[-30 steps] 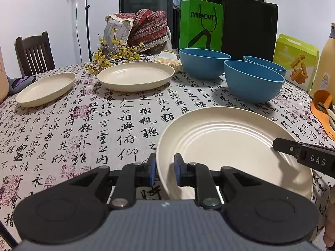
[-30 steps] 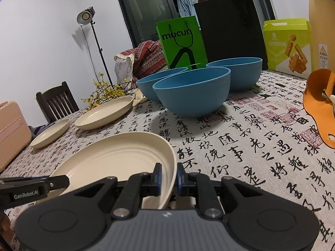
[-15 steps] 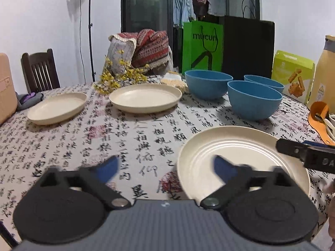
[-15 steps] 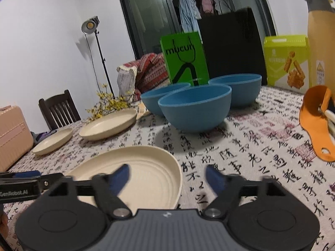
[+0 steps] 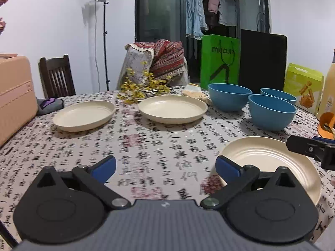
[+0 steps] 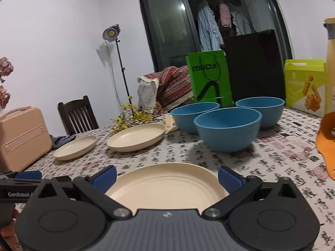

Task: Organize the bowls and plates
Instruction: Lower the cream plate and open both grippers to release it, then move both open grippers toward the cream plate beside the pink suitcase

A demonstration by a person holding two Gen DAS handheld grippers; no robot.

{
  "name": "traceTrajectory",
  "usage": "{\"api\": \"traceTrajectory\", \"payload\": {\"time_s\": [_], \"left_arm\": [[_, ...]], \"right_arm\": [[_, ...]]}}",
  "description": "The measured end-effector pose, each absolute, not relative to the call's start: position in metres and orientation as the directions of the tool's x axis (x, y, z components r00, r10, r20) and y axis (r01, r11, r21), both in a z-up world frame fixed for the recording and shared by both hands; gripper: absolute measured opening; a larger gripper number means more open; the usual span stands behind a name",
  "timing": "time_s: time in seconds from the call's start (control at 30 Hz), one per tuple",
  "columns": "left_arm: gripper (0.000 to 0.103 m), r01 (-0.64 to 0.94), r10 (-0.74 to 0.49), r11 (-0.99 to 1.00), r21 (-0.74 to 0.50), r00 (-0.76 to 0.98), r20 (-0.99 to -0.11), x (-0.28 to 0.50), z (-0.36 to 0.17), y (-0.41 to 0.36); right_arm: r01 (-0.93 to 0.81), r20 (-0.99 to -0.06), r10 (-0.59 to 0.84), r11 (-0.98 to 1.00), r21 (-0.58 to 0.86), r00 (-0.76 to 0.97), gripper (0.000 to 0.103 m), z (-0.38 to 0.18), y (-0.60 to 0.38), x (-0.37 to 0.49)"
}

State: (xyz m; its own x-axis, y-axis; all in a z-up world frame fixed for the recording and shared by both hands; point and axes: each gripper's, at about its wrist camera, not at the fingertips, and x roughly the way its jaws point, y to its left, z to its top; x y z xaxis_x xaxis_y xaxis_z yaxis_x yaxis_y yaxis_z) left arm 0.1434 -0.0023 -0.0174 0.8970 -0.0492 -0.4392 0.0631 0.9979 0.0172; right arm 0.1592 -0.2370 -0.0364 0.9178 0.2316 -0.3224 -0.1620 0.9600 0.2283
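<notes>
Nothing stacked yet: three plates (image 5: 172,108) and three bowls (image 6: 228,129) sit apart on table (image 5: 146,146). Left tool (image 5: 165,167) and right tool (image 6: 166,174) both released, empty.

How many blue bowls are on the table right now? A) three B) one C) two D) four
A: the right wrist view shows three blue bowls clustered in front of the green bag: a near bowl, a left bowl and a right bowl, all upright on the tablecloth and none nested.
</notes>
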Motion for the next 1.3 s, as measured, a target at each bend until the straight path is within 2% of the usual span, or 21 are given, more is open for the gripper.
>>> {"api": "traceTrajectory", "payload": {"time_s": [0.5, 1.3], "left_arm": [[0.103, -0.033, 0.036, 0.999, 0.016, 0.905, -0.424, 0.144, 0.000, 0.073], [0.103, -0.118, 0.101, 0.993, -0.015, 0.898, -0.429, 0.147, 0.015, 0.160]], "right_arm": [[-0.208, -0.313, 0.283, 0.945, 0.252, 0.907, 0.103, -0.020, -0.167, 0.179], [-0.234, -0.318, 0.332, 0.922, 0.307, 0.888, 0.103, -0.006, -0.082, 0.204]]}}
